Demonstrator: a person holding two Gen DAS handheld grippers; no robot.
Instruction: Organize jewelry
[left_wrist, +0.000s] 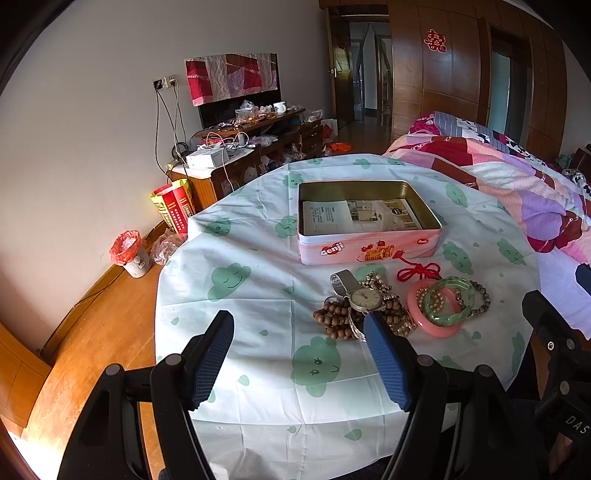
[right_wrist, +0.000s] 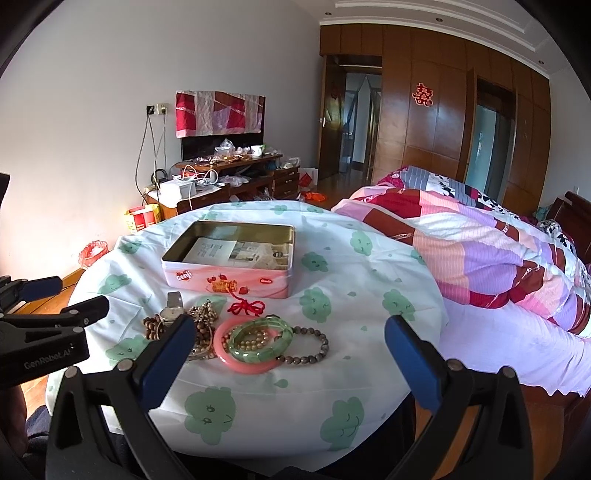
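An open pink biscuit tin (left_wrist: 369, 243) (right_wrist: 229, 277) with papers inside stands on the cloth-covered round table (left_wrist: 258, 295) (right_wrist: 369, 266). In front of it lies a heap of jewelry: a silver watch (left_wrist: 364, 297) (right_wrist: 170, 313), wooden bead strings (left_wrist: 334, 319) (right_wrist: 151, 328), a pink bangle (left_wrist: 439, 328) (right_wrist: 243, 363), a green bangle (left_wrist: 448, 301) (right_wrist: 260, 339), a dark bead bracelet (right_wrist: 306, 345) and a red knotted cord (left_wrist: 417, 271) (right_wrist: 247, 307). My left gripper (left_wrist: 299, 328) is open, just left of the heap. My right gripper (right_wrist: 290, 332) is open, held above the near side of the heap.
A bed with a patchwork quilt (left_wrist: 498, 173) (right_wrist: 480, 251) borders the table's right. A cluttered wooden cabinet (left_wrist: 258, 144) (right_wrist: 236, 177), a red-bagged bin (left_wrist: 131, 254) (right_wrist: 92, 253) and red boxes (left_wrist: 173, 206) stand along the left wall. Doors (right_wrist: 354, 122) at the back.
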